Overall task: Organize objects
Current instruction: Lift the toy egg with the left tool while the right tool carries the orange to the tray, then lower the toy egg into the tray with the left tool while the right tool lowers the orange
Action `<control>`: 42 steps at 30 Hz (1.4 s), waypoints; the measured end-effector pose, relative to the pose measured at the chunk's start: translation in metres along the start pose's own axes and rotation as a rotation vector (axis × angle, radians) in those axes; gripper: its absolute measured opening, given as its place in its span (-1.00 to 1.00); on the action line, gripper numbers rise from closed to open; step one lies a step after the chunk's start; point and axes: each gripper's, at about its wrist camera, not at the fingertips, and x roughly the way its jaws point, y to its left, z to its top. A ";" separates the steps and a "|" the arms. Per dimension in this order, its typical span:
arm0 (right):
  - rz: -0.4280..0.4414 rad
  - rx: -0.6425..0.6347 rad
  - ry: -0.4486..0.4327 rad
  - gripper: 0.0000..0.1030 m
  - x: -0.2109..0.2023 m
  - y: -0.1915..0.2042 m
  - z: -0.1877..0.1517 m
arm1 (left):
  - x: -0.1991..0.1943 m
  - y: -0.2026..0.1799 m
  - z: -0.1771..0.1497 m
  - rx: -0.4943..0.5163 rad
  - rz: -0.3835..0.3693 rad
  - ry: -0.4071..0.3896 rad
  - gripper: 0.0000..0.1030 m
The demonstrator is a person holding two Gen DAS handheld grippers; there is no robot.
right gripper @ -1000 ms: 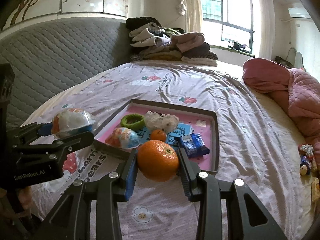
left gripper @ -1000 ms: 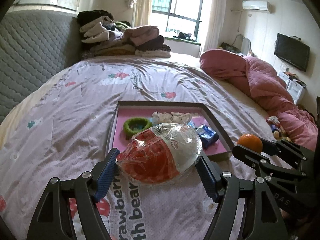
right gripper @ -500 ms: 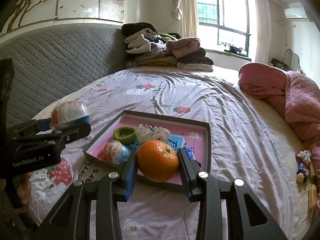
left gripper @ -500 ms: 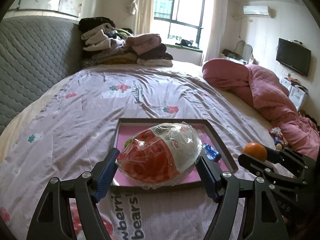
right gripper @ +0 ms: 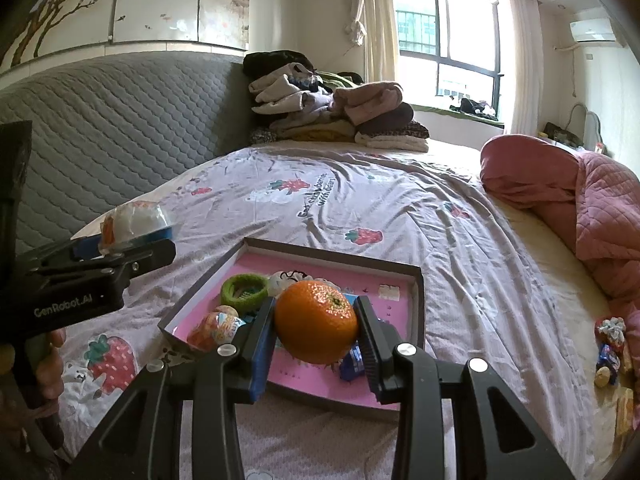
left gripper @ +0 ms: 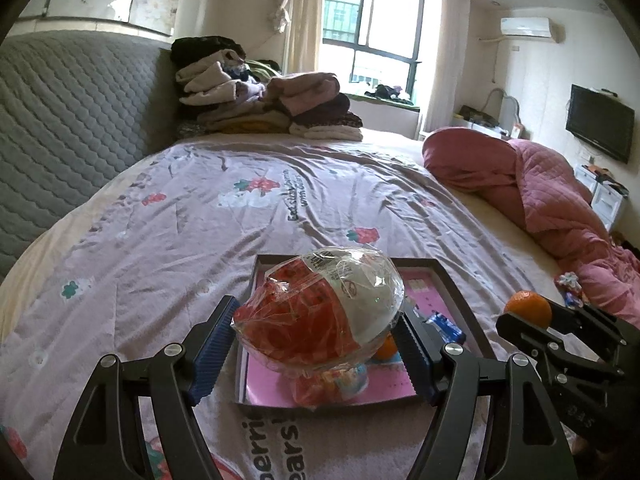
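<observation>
my right claw [right gripper: 316, 330] clamps a round orange tangerine [right gripper: 316, 322] above the near edge of the pink-lined shallow tray [right gripper: 416, 280]; my left claw [left gripper: 316, 334] squeezes a plastic-wrapped red and white egg-shaped toy [left gripper: 320, 314] over that tray too. the slick wrap could slip, or the fruit roll out on release. both loads hide the tray floor beneath them.

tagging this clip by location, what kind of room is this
A bedroom in a home, most likely. The work goes on over a made bed with a quilted grey headboard, folded clothes stacked at its head, and a wall-mounted television opposite.
</observation>
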 end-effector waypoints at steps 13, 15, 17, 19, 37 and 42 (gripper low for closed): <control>-0.003 0.004 0.037 -0.25 0.031 -0.005 0.002 | 0.031 0.017 0.004 -0.025 0.012 0.028 0.49; -0.003 0.004 0.041 -0.25 0.037 -0.005 0.002 | 0.037 0.017 0.003 -0.024 0.016 0.036 0.49; 0.001 0.007 0.046 -0.25 0.043 -0.005 0.003 | 0.043 0.017 0.001 -0.023 0.016 0.047 0.49; 0.000 0.008 0.051 -0.25 0.048 -0.006 0.003 | 0.049 0.018 0.000 -0.020 0.018 0.054 0.49; 0.001 0.027 0.134 -0.25 0.102 -0.017 -0.013 | 0.110 0.025 -0.013 -0.031 0.016 0.134 0.49; -0.002 0.033 0.147 -0.25 0.113 -0.018 -0.018 | 0.122 0.024 -0.017 -0.029 0.016 0.151 0.49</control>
